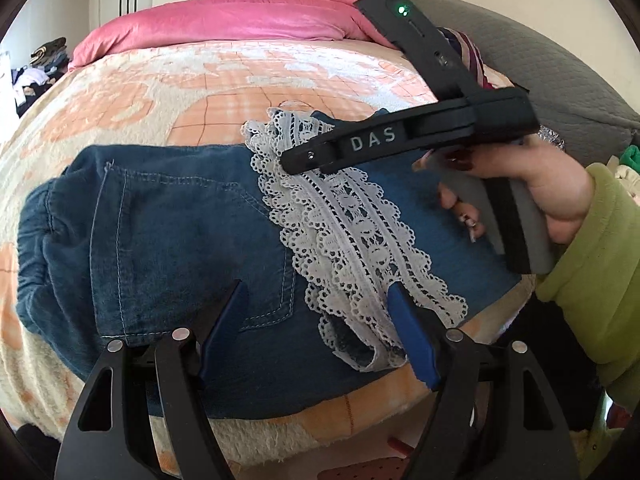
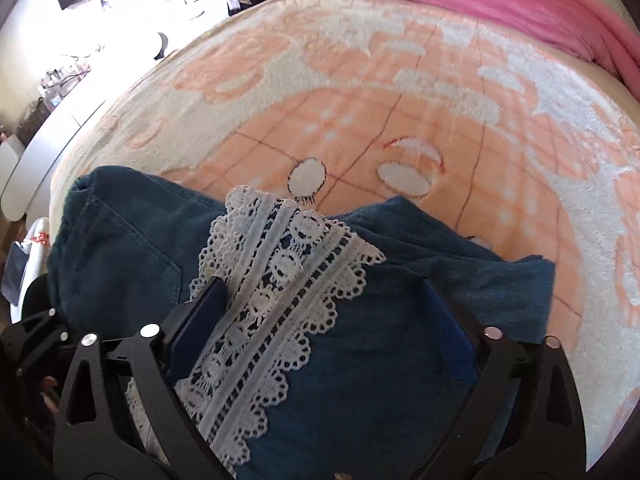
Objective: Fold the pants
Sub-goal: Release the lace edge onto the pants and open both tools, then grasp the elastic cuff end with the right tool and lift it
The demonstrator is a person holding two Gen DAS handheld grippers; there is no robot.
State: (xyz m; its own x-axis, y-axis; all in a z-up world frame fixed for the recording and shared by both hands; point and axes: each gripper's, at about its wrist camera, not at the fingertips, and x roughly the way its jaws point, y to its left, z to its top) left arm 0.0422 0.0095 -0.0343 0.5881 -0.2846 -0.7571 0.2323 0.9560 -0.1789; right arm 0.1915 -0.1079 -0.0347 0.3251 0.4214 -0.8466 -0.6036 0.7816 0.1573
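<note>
I am looking down both grippers at the pants (image 1: 168, 240), which are lying folded over on the blanket (image 1: 200, 92) near the bed's close edge, a compact denim block with the white lace trim (image 1: 348, 240) of the leg hems running diagonally across the top layer. In the left wrist view the lace is stretching from about twelve o'clock down to five o'clock of the block.

I am holding the left gripper (image 1: 316, 300) over the near side of the pants with its jaws apart and nothing pinched; its right-hand finger (image 1: 412, 340) is sitting over the lower end of the lace, the other over plain denim by the pocket seam. I judge this spacing suits catching the near edge for another fold.

The right gripper (image 2: 320, 300) is hovering with its jaws spread wide, also empty, straddling the lace band and the denim beside it. In the left view my hand (image 1: 552, 200) is carrying it in from three o'clock, tilted down over the fabric.

The pants are staying near the bed edge, I judge, so that both tools can reach them.

The pink duvet (image 1: 224, 20) at twelve o'clock is well clear.
</note>
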